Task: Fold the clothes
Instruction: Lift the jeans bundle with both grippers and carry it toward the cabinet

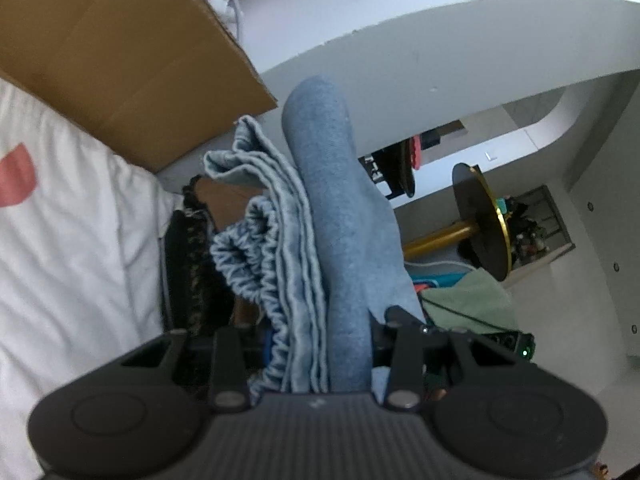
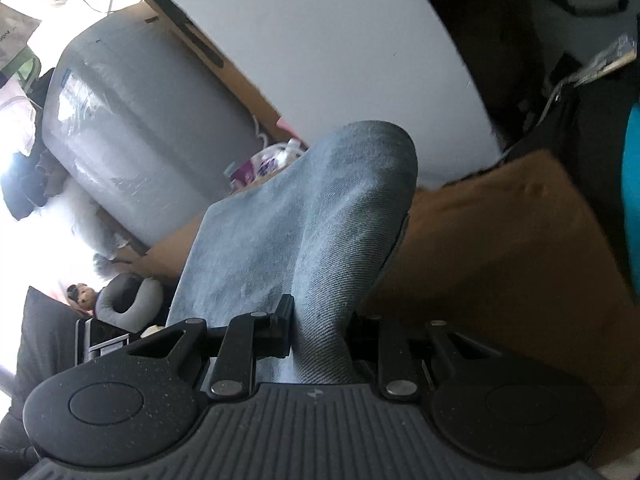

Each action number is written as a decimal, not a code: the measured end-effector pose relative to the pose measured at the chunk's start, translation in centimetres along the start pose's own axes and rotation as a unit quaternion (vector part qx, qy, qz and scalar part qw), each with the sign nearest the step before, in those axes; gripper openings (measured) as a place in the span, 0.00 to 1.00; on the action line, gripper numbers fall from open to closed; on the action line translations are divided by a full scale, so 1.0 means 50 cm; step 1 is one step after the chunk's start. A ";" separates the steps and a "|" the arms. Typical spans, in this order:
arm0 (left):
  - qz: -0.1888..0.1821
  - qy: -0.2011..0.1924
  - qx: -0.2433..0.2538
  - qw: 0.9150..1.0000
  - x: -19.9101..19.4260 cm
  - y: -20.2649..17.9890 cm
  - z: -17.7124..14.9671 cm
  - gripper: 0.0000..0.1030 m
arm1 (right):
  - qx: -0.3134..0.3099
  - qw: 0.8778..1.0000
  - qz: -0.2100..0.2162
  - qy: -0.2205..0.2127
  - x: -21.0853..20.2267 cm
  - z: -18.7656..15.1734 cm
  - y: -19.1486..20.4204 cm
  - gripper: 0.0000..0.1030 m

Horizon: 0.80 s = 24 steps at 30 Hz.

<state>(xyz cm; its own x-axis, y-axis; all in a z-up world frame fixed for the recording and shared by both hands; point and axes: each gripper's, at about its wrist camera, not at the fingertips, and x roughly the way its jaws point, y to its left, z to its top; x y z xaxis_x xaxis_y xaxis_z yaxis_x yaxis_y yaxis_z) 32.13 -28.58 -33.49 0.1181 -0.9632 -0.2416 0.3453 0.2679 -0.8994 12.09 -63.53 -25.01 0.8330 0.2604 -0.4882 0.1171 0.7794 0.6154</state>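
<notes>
Left gripper [image 1: 320, 344] clamped on folded jeans [image 1: 320, 208]; right gripper [image 2: 320, 336] clamped on jeans [image 2: 320, 220], cloth jutting ahead between fingers.

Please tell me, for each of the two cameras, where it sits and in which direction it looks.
Left wrist: sits on the left gripper, looking forward along its jaws, shut on a folded blue denim garment; beyond lie a cardboard box and white bedding.
Right wrist: sits on the right gripper, looking forward along its jaws, shut on the same denim; beyond stands a brown cardboard box.
Shared: the denim garment and the white wall. No hand shows.
</notes>
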 end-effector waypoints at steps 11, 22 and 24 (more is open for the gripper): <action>0.003 -0.023 0.019 1.000 0.094 -0.042 0.008 0.40 | -0.037 0.998 -0.040 -0.024 -0.018 0.073 -0.035 0.23; 0.015 -0.038 -0.008 0.999 0.144 -0.029 -0.019 0.40 | -0.041 0.997 -0.066 -0.021 0.000 0.090 -0.086 0.23; 0.017 -0.040 -0.011 0.999 0.149 -0.030 -0.020 0.40 | -0.039 0.997 -0.070 -0.021 0.003 0.090 -0.093 0.23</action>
<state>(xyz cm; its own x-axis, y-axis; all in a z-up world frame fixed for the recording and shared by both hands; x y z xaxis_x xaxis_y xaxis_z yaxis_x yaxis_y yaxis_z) 31.57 -36.20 -34.33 0.2031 -0.9483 -0.2439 0.3195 0.2996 -0.8990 14.10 -69.67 -25.14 0.8335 0.1225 -0.5388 0.1933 0.8489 0.4920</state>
